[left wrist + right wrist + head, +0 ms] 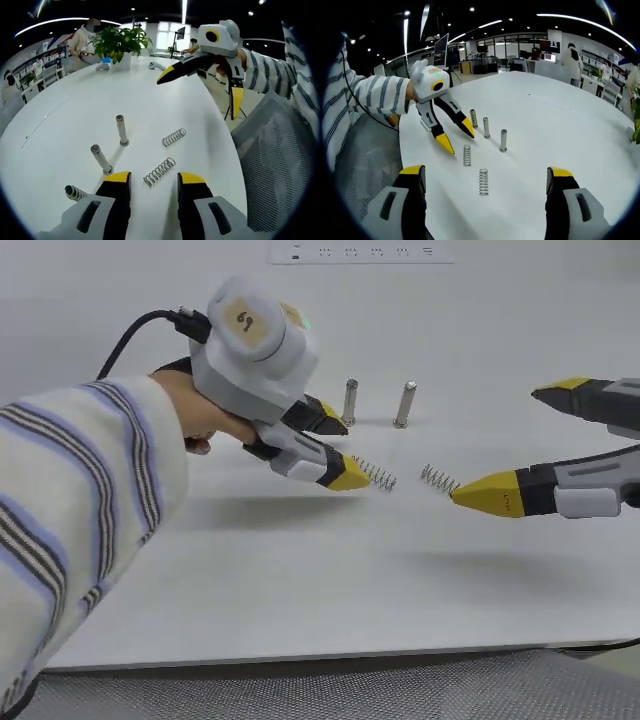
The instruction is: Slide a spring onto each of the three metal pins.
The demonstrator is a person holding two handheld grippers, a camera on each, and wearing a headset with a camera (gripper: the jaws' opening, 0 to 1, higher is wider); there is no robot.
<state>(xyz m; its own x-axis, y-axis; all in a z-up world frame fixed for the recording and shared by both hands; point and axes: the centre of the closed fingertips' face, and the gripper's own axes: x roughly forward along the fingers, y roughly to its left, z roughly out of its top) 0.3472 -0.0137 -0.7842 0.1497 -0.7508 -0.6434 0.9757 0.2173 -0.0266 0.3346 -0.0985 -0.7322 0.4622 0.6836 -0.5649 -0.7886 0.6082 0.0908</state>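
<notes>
Three metal pins stand on the white table. Two are bare [350,400] [405,404]. The third pin [75,192] [474,118] carries a spring. Two loose springs lie flat. One spring [377,473] [159,171] [467,155] lies just ahead of my left gripper [350,452] [154,177] [461,144], which is open and low over the table. The other spring [438,480] [174,137] [483,181] lies by the lower fingertip of my right gripper [495,444] [486,171] [196,99], which is wide open and holds nothing.
The white table [300,570] has its front edge close to me, with a grey mesh chair [280,165] beside it. A potted plant [117,42] stands at the table's far end. A power strip [360,253] lies at the back.
</notes>
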